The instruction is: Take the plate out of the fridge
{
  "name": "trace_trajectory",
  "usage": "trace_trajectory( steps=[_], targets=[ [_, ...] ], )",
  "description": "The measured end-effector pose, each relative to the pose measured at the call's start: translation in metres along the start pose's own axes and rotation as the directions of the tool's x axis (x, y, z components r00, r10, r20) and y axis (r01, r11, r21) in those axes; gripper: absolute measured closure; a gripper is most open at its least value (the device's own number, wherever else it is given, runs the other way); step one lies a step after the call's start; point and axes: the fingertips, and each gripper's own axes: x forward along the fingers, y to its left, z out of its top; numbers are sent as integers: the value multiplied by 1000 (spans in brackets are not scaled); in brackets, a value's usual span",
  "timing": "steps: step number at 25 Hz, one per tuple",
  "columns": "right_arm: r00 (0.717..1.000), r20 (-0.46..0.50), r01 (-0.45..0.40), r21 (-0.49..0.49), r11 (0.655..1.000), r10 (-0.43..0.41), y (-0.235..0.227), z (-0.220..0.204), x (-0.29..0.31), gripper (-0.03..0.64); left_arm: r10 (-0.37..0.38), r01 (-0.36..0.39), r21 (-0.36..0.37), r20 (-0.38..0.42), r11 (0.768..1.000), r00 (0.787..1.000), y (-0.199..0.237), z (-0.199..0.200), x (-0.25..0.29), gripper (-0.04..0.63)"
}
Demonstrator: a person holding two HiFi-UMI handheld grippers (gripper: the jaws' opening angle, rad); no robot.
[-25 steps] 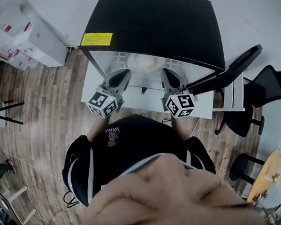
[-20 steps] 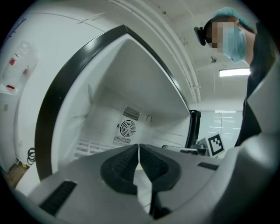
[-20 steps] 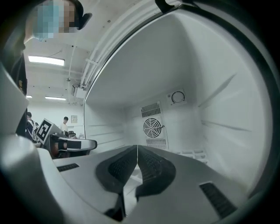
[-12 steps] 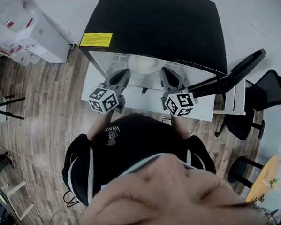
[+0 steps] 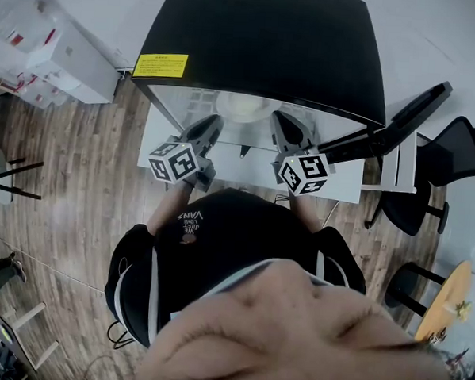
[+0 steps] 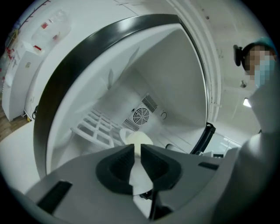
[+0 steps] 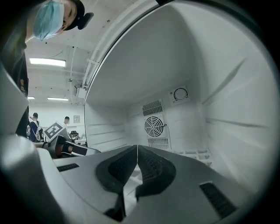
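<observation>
From the head view, the black fridge (image 5: 269,44) stands open on the wood floor (image 5: 79,185), with its door (image 5: 400,114) swung out to the right. There is a yellow sticker (image 5: 160,65) on its top. The white plate (image 5: 242,106) is inside the fridge, on the floor of it, near the middle. The left gripper (image 5: 215,124) and the right gripper (image 5: 279,120) both reach into the opening, one on each side of the plate, and they are close to it. A black chair (image 5: 454,149) stands off to the right. In the left gripper view, the two dark jaws are pressed nearly together, with only a thin slit between them. The plate shows just past their tips, and I cannot tell if they touch it. A white rack (image 6: 98,129) sits to the left of it, and a round fan (image 6: 141,116) is on the back wall. In the right gripper view, the jaws are squeezed tight together with nothing between them. They point at the back wall, where a small round dial (image 7: 180,94) sits above the fan.
</observation>
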Motion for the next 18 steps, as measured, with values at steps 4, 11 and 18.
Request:
trace_trajectory(
  steps=[4, 11, 18],
  targets=[
    [1000, 1, 3, 1, 1000, -3, -1, 0, -1, 604, -19, 18, -66, -6, 998, 1000, -1, -4, 2, 574],
    [1000, 6, 3, 9, 1000, -3, 0, 0, -3, 604, -44, 41, -191, -13, 981, 999, -4, -7, 6, 486],
    [1000, 9, 10, 11, 1000, -10, 0, 0, -6, 604, -64, 65, -304, 14, 950, 998, -3, -9, 10, 460]
  ],
)
